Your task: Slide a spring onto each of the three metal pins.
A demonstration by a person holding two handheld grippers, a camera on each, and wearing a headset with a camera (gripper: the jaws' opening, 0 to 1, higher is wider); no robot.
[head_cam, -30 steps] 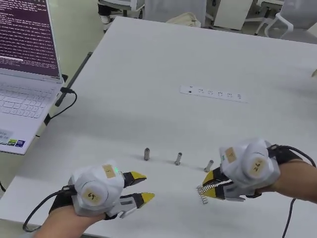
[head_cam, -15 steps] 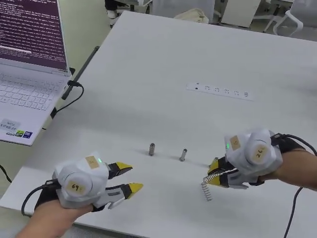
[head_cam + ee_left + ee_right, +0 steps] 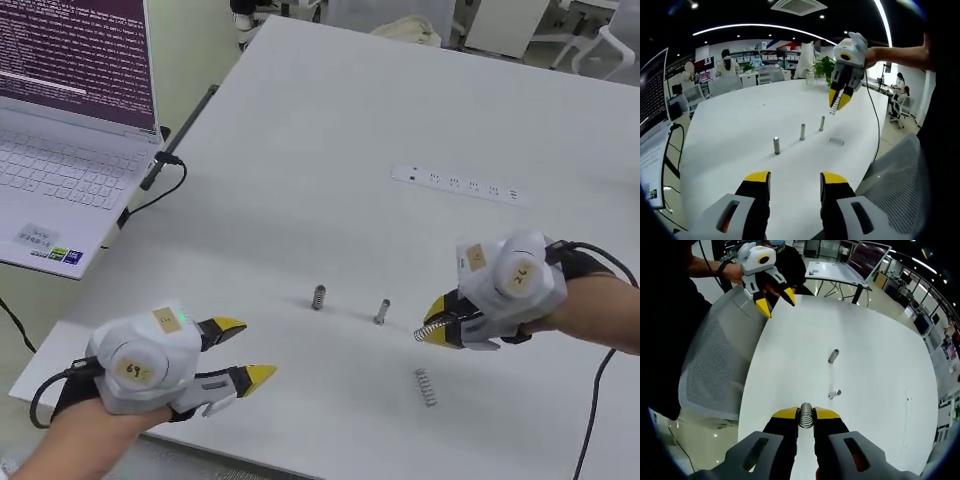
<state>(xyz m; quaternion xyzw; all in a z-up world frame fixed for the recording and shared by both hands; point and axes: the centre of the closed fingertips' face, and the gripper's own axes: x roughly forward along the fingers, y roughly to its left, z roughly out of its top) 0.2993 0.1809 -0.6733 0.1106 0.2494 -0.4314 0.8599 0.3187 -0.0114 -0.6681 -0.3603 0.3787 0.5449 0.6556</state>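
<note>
Two metal pins [image 3: 319,297] [image 3: 382,311] stand in a row near the table's front; the left one looks thicker and ribbed. The left gripper view shows all three pins [image 3: 776,145] [image 3: 802,131] [image 3: 822,123]. My right gripper [image 3: 432,332] hovers just right of the row, shut on a spring [image 3: 428,329] that sticks out between its yellow tips [image 3: 806,415]. Another spring [image 3: 426,387] lies loose on the table below it, also visible as the loose spring [image 3: 836,141]. My left gripper [image 3: 248,349] is open and empty at the front left, well apart from the pins.
An open laptop [image 3: 60,150] sits at the far left with a black cable [image 3: 150,185] running beside it. A white power strip [image 3: 463,187] lies further back. The table's front edge [image 3: 300,470] is close under both hands. A mesh chair [image 3: 715,365] stands by the table.
My right gripper has lifted its spring off the table and up toward the right end of the pin row. The other spring stays lying on the table. The left gripper stays open.
</note>
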